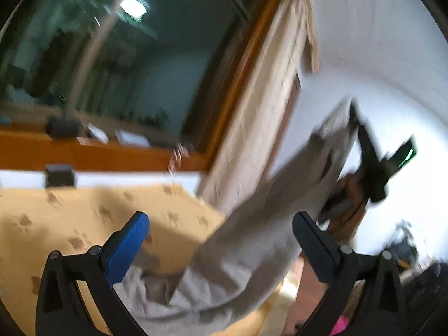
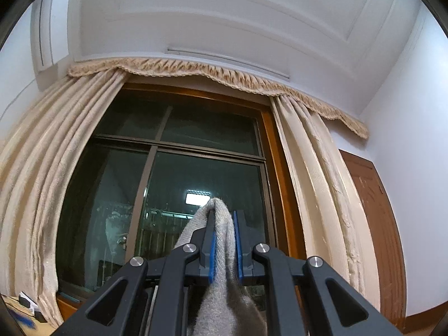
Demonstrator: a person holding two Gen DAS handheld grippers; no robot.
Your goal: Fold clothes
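A grey knitted garment (image 1: 252, 238) stretches from the yellow bed up to the right. My left gripper (image 1: 221, 235) is open wide, its blue pads (image 1: 128, 249) standing apart on either side of the cloth without pressing it. At the upper right a hand (image 1: 347, 196) holds my right gripper (image 1: 353, 109), which pinches the garment's top end. In the right wrist view my right gripper (image 2: 224, 218) points upward and is shut on the grey garment (image 2: 221, 240). A fold of it drapes over the left fingertip and the rest hangs down out of sight.
A yellow bedspread with paw prints (image 1: 70, 224) lies below the left gripper. Behind it runs a wooden window sill (image 1: 84, 154) with small items, under a dark window (image 2: 182, 182) with beige curtains (image 2: 316, 182). A brown door (image 2: 375, 224) is at the right.
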